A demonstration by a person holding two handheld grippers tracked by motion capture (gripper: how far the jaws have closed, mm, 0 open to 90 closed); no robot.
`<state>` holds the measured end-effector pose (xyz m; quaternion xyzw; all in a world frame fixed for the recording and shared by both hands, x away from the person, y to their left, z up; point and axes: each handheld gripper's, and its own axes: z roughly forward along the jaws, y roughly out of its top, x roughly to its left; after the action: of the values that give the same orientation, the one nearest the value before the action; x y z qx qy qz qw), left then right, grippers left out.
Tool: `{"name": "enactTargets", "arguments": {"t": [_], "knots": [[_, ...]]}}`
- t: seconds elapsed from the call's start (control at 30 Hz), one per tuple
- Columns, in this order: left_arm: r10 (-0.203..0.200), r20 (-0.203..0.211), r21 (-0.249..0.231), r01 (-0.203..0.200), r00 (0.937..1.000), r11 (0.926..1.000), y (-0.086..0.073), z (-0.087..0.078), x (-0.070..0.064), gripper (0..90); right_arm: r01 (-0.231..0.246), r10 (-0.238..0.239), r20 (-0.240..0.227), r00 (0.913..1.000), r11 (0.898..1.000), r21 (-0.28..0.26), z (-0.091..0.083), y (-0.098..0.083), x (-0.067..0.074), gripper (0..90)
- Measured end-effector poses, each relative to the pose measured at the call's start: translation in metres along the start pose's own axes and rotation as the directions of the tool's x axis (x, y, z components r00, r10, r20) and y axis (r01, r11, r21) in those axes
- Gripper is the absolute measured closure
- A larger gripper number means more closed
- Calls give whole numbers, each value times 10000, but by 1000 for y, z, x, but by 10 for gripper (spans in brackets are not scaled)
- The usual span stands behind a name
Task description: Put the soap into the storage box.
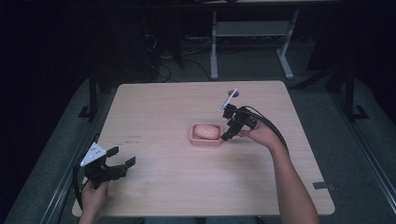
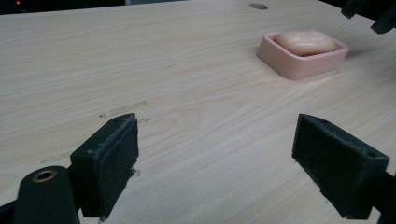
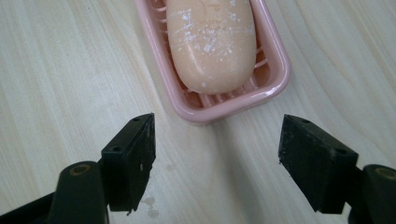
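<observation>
A peach-coloured bar of soap (image 1: 207,131) (image 2: 305,41) (image 3: 211,41) lies in a pink soap dish (image 1: 206,140) (image 2: 302,65) (image 3: 275,70) at the middle of the wooden table (image 1: 187,102). My right gripper (image 1: 228,136) (image 3: 217,161) hovers just off the dish's right end, open, jaws wide with nothing between them. My left gripper (image 1: 123,157) (image 2: 217,168) sits near the table's front left corner, far from the dish. It is open too, and bare wood shows between its pads.
A small dark round hole (image 1: 233,94) (image 2: 258,6) marks the tabletop behind the dish. Faint dark scuffs (image 1: 126,138) (image 2: 123,110) lie on the wood ahead of the left gripper. Beyond the far edge stand white desk legs (image 1: 214,46) and cables on the floor.
</observation>
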<state>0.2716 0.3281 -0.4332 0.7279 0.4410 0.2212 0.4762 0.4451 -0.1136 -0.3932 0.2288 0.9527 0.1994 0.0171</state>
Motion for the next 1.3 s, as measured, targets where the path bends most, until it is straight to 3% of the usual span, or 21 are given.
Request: {"name": "enactTargets", "arguments": {"t": [0.7,0.8,1.3], "knots": [[29,17,105,-29,10000,9999,0,2,-1,143,-439,444,123,9989,9983,-393,-11,-42,5,268],[52,21,112,-53,10000,9999,0,2,-1,143,-595,596,10,9982,9981,-177,-11,-48,4,258],[-4,-3,172,4,10000,9999,-1,4,-2,143,-905,915,153,9957,9943,-567,-17,-79,9,261]]}}
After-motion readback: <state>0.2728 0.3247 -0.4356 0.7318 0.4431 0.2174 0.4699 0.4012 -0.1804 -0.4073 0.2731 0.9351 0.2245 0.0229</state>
